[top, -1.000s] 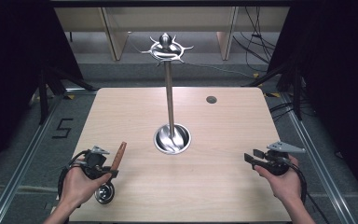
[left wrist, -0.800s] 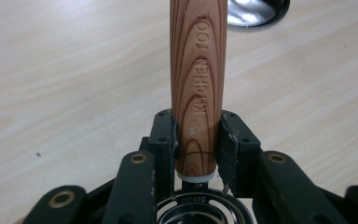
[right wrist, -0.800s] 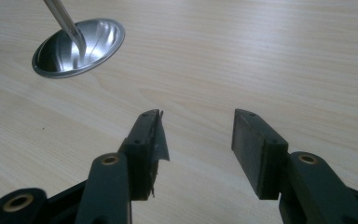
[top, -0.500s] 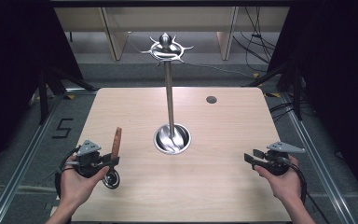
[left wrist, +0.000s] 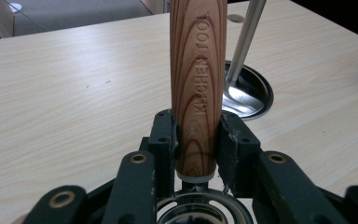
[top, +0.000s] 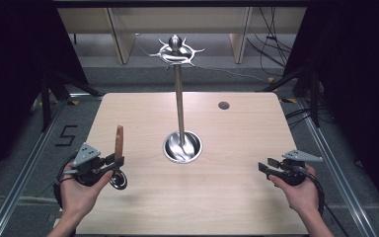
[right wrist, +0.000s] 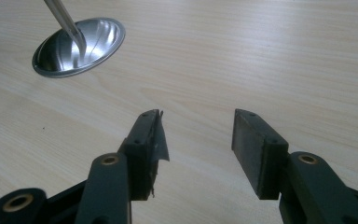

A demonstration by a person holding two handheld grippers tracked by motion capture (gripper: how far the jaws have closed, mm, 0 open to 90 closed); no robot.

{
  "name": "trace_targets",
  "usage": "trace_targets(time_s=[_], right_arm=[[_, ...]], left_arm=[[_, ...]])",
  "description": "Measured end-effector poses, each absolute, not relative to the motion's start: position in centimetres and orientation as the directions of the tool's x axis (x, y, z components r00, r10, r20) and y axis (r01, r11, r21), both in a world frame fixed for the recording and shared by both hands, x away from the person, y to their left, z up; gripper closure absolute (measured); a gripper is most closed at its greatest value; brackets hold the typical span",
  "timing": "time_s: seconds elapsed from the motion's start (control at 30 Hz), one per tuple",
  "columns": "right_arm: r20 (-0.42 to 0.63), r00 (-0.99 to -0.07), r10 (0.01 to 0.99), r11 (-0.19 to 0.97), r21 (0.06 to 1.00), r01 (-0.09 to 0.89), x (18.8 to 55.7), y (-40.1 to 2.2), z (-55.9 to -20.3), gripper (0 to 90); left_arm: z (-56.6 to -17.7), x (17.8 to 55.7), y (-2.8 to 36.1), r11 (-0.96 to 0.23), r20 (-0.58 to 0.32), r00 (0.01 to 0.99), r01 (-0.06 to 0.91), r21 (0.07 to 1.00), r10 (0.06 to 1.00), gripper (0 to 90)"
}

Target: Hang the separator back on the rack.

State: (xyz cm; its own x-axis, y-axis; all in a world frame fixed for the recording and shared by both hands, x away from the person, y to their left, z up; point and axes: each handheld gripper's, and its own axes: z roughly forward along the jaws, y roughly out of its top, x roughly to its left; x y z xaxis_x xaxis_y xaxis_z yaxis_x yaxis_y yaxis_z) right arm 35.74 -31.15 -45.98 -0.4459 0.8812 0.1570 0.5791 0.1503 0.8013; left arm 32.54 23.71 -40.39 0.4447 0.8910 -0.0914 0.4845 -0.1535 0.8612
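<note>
Between the left gripper's (left wrist: 196, 140) fingers (left wrist: 163, 135) stands the clamped wooden handle (left wrist: 198, 84).

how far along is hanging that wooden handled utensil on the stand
Done: the left claw is shut on the wooden handle of the kitchen utensil, which stands upright near the table's front left. In hand: carrying it. Left: getting it to the hooks atop the metal stand, which look bare. The right claw is open over the table with nothing in it.
</note>
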Motion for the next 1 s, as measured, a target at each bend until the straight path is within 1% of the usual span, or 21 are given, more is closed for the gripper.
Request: trace_targets(time_s=[0.13,0.57,0.67,0.83,0.9,0.93,1.0], right_arm=[[0.175,-0.443,0.879,0.141,0.793,0.593,35.7,-31.1,-46.0,52.6],[0.162,-0.439,0.884,0.145,0.797,0.586,35.7,-31.1,-46.0,52.6],[0.174,-0.443,0.880,0.140,0.794,0.592,35.7,-31.1,-46.0,52.5],[0.162,-0.438,0.884,0.147,0.795,0.589,35.7,-31.2,-46.0,52.5],[0.170,-0.437,0.883,0.142,0.791,0.595,35.7,-31.1,-45.9,52.5],[0.167,-0.439,0.883,0.144,0.793,0.591,35.7,-31.1,-45.9,52.6],[0.179,-0.445,0.878,0.139,0.793,0.593,35.7,-31.1,-46.0,52.6]], left_arm=[[-39.9,32.5,23.6,-0.146,-0.090,0.449,0.465,0.873,0.889,68.1],[-38.4,32.5,23.1,-0.140,-0.087,0.460,0.437,0.889,0.883,68.1],[-37.8,32.6,22.7,-0.136,-0.085,0.463,0.422,0.896,0.882,68.1],[-37.1,32.7,22.2,-0.139,-0.076,0.474,0.402,0.905,0.877,68.1],[-36.9,32.7,22.1,-0.139,-0.076,0.481,0.396,0.908,0.873,68.1],[-36.6,32.7,22.0,-0.159,-0.057,0.487,0.391,0.906,0.872,68.1],[-36.5,32.8,21.9,-0.145,-0.066,0.486,0.385,0.912,0.871,68.1]])
